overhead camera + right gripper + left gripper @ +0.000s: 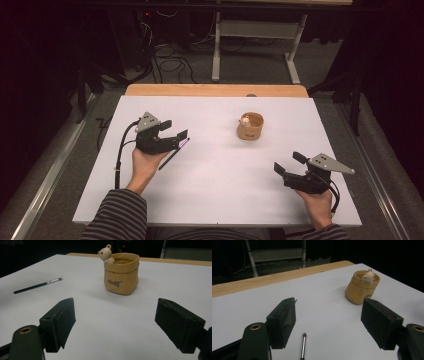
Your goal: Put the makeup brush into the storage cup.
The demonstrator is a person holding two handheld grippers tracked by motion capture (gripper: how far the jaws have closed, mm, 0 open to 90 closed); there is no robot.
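A thin black brush (174, 153) lies on the white table sheet (220, 190) at the left. My left gripper (176, 129) hovers open just over it. In the left gripper view the brush (303, 346) lies low between the spread jaws, bristles pointing away, touching neither jaw. A tan bag-shaped pot (250, 126) with a small bear figure (245, 120) on its rim stands at centre right. My right gripper (289, 162) is open near the table's right front, aimed at the pot (121, 273), with nothing between its jaws. The brush (37, 285) lies far left in that view.
The sheet covers a wooden table whose bare edge (215, 90) shows at the back. Beyond it are a desk frame (255, 45) and cables (170, 60) on the floor. A metal rail (50, 170) runs along the left side.
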